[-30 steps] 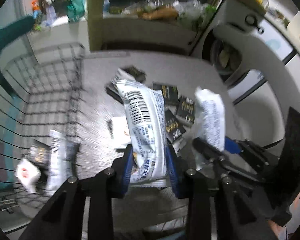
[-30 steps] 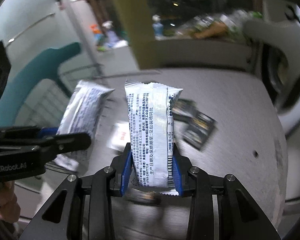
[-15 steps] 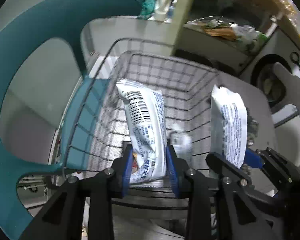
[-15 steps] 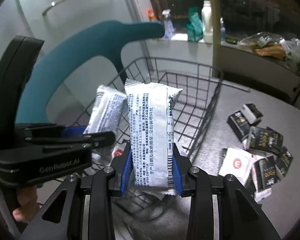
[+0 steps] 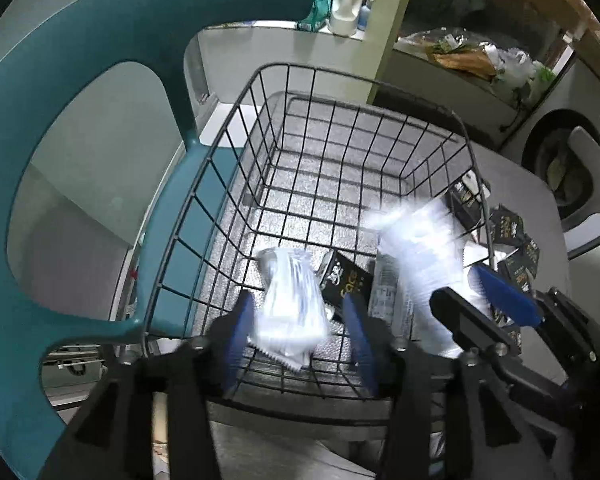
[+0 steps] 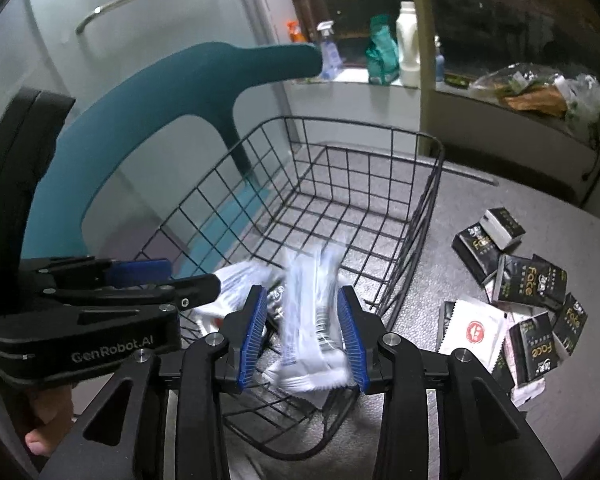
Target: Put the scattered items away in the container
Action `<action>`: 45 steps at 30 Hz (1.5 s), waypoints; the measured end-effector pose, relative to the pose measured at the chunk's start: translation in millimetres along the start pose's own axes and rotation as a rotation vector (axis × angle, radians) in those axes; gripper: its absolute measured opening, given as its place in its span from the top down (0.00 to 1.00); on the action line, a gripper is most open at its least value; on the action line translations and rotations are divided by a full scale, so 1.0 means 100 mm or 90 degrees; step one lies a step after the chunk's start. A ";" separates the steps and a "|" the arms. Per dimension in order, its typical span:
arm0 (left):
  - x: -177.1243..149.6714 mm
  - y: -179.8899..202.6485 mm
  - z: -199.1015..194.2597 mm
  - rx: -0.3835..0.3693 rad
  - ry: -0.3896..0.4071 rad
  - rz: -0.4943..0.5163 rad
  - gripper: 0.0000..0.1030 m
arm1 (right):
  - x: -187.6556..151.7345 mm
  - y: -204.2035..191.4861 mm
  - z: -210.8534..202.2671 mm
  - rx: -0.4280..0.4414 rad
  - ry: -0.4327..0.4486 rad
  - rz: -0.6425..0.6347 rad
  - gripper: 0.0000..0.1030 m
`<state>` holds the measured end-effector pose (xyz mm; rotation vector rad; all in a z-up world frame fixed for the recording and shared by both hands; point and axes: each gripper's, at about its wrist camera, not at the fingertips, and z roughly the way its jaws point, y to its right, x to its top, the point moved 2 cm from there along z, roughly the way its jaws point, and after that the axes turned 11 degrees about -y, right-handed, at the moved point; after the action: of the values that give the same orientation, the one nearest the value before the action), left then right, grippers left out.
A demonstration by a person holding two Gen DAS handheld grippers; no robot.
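Two glossy white packets (image 5: 292, 304) (image 6: 312, 312) blur above the black wire-grid basket (image 5: 364, 120).

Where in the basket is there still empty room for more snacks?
The wire basket is bare in its far half, between its back wall and the white packets at the near end, beside a black sachet. The table is free behind the heap of black sachets. Right of the basket, that heap and a white sachet crowd it.

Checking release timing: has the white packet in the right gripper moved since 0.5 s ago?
Yes. The white packet has slipped down from the opened right gripper, toward the wire basket floor.
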<state>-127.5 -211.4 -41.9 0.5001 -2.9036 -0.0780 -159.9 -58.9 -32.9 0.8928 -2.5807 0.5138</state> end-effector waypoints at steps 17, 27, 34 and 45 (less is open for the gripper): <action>-0.32 1.45 -0.34 -0.122 0.006 0.174 0.41 | -0.69 1.38 -0.88 -0.171 0.012 0.111 0.62; -0.64 2.18 0.42 -0.129 -0.091 0.226 0.41 | -1.50 1.78 -0.37 -0.148 -0.095 0.129 0.62; -0.50 2.18 0.77 -0.110 -0.102 0.222 0.41 | -1.55 1.60 -0.06 -0.131 -0.102 0.098 0.56; -0.35 2.08 0.97 -0.123 -0.118 0.203 0.40 | -1.40 1.57 0.16 -0.109 -0.097 0.127 0.34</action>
<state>-182.3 -1.9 -125.2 -0.0040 -3.0685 -0.3714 -161.3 121.0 -142.9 0.6445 -2.8191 0.2806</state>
